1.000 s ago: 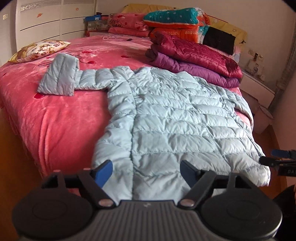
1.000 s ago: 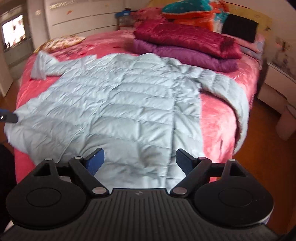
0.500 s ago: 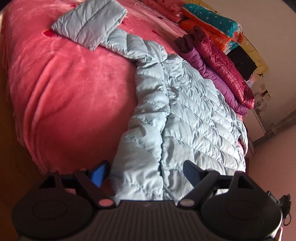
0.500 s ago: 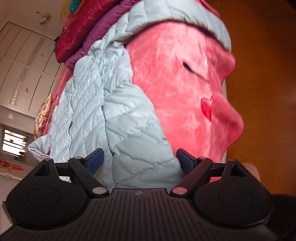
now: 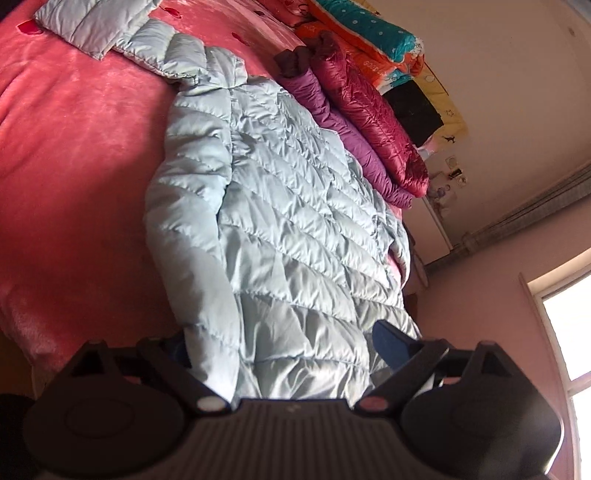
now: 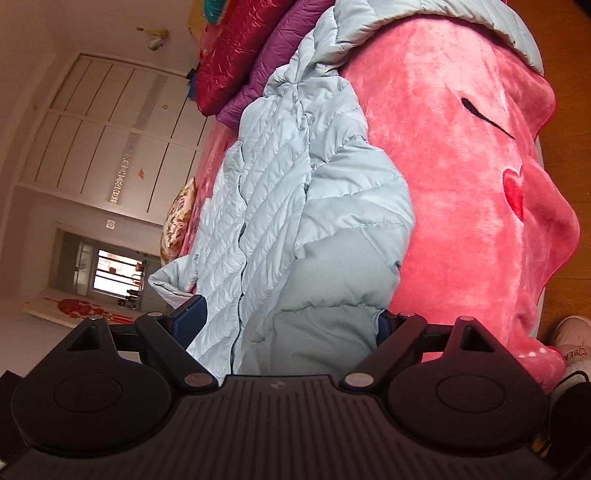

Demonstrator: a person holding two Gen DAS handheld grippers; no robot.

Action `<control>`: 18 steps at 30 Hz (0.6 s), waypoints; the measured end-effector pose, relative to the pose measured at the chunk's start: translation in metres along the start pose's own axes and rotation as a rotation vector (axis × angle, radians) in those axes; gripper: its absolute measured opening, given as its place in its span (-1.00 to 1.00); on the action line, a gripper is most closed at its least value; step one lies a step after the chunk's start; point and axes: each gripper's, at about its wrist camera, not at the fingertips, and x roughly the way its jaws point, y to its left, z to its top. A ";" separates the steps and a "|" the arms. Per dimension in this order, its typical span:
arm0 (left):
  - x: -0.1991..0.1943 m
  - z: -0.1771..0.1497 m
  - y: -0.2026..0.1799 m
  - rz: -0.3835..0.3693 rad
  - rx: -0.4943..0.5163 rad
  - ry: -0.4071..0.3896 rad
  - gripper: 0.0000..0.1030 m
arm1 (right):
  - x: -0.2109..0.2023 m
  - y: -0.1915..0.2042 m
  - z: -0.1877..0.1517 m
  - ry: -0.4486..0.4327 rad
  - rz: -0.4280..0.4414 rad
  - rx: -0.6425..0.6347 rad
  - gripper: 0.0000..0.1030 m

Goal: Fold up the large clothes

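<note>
A bed (image 5: 66,155) covered by a pink blanket (image 6: 461,177) was seen in both views. A pale blue jacket (image 5: 280,229) was spread flat across it, one sleeve (image 5: 92,22) laid out toward the far corner and the hem brought to the near edge. Folded red and purple coats (image 5: 362,122) were stacked just beside the jacket's far side, with bright quilts (image 5: 369,37) behind them. The left gripper (image 5: 284,347) was held at the hem; its fingers had just been opening, and the hem lay between them, unpressed. The right gripper (image 6: 291,319) was held at the hem's other corner, its fingers spread, with cloth between them and no squeeze visible. A shoe (image 6: 570,339) was seen on the floor.
</note>
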 end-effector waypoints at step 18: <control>-0.036 0.031 -0.044 -0.122 -0.043 -0.141 -0.87 | 0.002 0.047 0.014 -0.132 0.077 -0.036 -0.62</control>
